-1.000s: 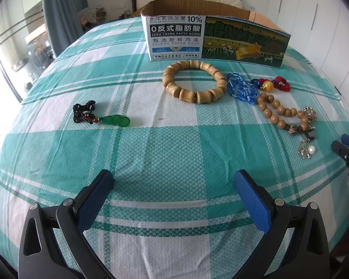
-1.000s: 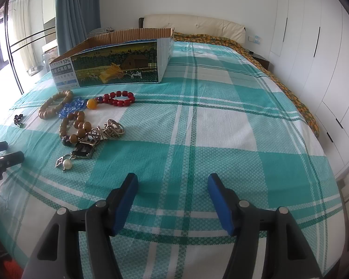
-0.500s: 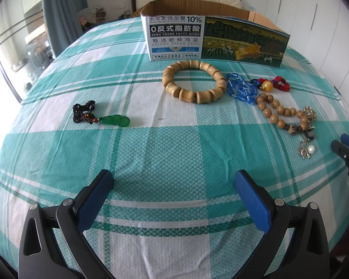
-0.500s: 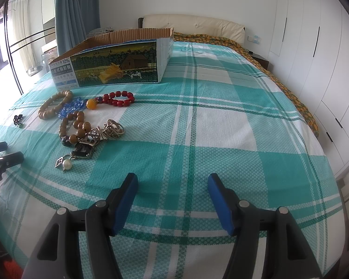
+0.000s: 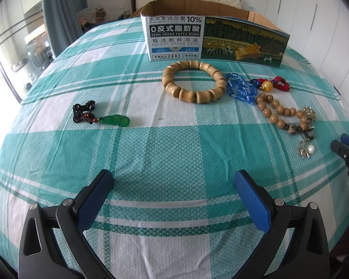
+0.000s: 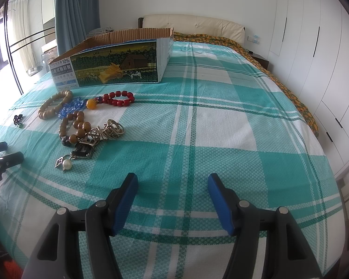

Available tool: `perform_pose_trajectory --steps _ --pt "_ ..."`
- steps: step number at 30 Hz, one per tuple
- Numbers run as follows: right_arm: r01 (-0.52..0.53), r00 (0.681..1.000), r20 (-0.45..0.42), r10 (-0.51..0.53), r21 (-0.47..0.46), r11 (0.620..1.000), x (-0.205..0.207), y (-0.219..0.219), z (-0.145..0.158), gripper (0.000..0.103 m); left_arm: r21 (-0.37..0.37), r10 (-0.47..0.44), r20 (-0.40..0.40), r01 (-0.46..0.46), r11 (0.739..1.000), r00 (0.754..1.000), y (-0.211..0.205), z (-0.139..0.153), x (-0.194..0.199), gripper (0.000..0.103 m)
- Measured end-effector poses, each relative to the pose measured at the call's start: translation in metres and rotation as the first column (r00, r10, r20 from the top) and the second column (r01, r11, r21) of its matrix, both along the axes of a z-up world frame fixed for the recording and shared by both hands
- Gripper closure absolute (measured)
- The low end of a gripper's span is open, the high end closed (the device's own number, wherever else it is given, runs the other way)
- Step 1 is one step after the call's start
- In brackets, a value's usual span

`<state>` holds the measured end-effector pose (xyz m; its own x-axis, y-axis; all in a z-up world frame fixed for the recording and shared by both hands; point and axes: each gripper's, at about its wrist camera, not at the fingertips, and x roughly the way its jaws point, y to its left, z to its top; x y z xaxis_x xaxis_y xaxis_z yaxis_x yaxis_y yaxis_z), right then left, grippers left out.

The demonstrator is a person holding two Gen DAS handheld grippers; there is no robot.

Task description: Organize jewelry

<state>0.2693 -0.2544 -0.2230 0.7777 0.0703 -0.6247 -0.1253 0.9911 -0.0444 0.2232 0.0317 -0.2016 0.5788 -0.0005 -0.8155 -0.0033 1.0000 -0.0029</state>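
Jewelry lies on a teal plaid bedspread (image 5: 174,148) in front of an open cardboard box (image 5: 216,38). A chunky wooden bracelet (image 5: 193,81), a blue crystal bracelet (image 5: 240,89), a red bead bracelet (image 5: 273,84), a brown bead bracelet (image 5: 280,115), silver pieces and a pearl earring (image 5: 307,148) form a row. A green pendant on black cord (image 5: 104,117) lies apart at left. My left gripper (image 5: 174,183) is open and empty, well short of them. My right gripper (image 6: 171,184) is open and empty, right of the pearl earring (image 6: 66,162); the box (image 6: 114,66) stands beyond.
The bed's headboard (image 6: 197,24) is behind the box. White wardrobes (image 6: 314,46) line the right side. A curtain (image 6: 74,11) and window are at left. The right gripper's tip shows at the left wrist view's right edge (image 5: 346,151).
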Motion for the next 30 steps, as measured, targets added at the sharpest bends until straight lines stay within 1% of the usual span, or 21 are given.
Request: perform_pose_trajectory --steps 7,11,15,18,20,21,22,24,26,27,29,30 --pt "0.040 0.998 -0.043 -0.039 0.016 0.999 0.000 0.001 0.003 0.039 0.000 0.000 0.001 0.000 1.000 1.000 0.000 0.000 0.000 0.000" --pt "0.021 0.998 -0.054 -0.016 0.101 0.995 0.000 0.005 0.008 0.039 0.000 0.000 0.001 0.000 1.000 1.000 0.000 0.001 0.000 0.000" --pt "-0.012 0.999 -0.033 0.018 0.164 0.986 0.001 0.020 0.017 0.039 0.000 0.000 0.001 0.000 1.000 1.000 0.000 0.001 0.000 0.000" --pt "-0.037 0.998 -0.036 0.046 0.225 0.974 0.007 0.031 0.020 0.039 0.000 0.000 0.001 0.000 1.000 1.000 0.000 0.001 0.000 0.000" --pt "-0.038 0.997 -0.052 0.054 0.274 0.961 0.016 0.036 0.021 0.046 0.000 0.000 0.001 0.000 1.000 1.000 0.000 0.001 0.001 0.000" --pt "-0.038 0.996 -0.065 0.061 0.304 0.952 0.023 0.038 0.020 0.057 0.000 0.000 0.001 0.000 1.000 1.000 0.000 0.001 0.000 0.000" --pt "-0.035 0.995 -0.079 0.064 0.331 0.943 0.030 0.040 0.019 0.064 0.000 0.000 0.001 0.000 1.000 1.000 0.000 0.001 0.000 0.000" --pt "-0.017 0.993 -0.101 0.057 0.356 0.934 0.042 0.044 0.015 0.066 0.000 0.000 0.001 0.000 1.000 1.000 0.000 0.001 0.000 0.000" --pt "-0.003 0.993 -0.112 0.047 0.362 0.932 0.050 0.050 0.012 0.066 -0.001 -0.001 0.002 0.001 1.000 1.000 0.000 0.001 0.000 0.000" --pt "0.000 0.994 -0.105 0.038 0.344 0.939 0.052 0.054 0.012 0.066 -0.001 -0.002 0.002 0.002 1.000 1.000 -0.001 0.001 0.001 0.000" --pt "-0.006 0.995 -0.092 0.033 0.281 0.960 0.056 0.065 0.014 0.066 0.000 -0.002 0.002 0.002 1.000 1.000 -0.001 0.001 0.001 0.000" --pt "-0.011 0.996 -0.083 0.034 0.254 0.967 0.057 0.068 0.014 0.069 -0.001 -0.002 0.002 0.002 1.000 1.000 -0.001 0.001 0.001 0.000"
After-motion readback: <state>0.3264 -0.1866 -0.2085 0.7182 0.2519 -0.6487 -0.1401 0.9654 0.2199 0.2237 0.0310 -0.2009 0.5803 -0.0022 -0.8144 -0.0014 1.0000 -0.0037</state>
